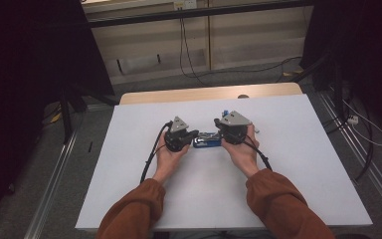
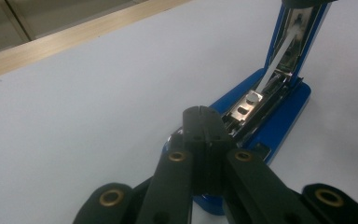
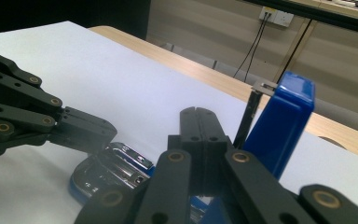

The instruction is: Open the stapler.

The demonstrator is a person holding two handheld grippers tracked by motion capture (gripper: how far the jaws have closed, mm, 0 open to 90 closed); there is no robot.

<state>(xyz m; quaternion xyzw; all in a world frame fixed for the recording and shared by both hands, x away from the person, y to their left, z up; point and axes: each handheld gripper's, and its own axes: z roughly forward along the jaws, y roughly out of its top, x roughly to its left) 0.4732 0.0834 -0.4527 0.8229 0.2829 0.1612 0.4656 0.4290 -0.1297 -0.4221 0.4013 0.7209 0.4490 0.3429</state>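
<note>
White tabletop [image 1: 288,164], wooden edge [image 1: 204,93], wall cables [image 1: 185,45], grey floor [image 1: 40,179]

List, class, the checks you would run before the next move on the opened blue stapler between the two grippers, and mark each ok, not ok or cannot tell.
1. Stapler lid swung up: ok.
2. Stapler base flat on the white table: ok.
3. Left gripper jaws shut, empty: ok.
4. Right gripper jaws shut, empty: ok.
5. Staples loaded in the metal channel: cannot tell.
6. Left gripper pressing the base down: cannot tell.
</note>
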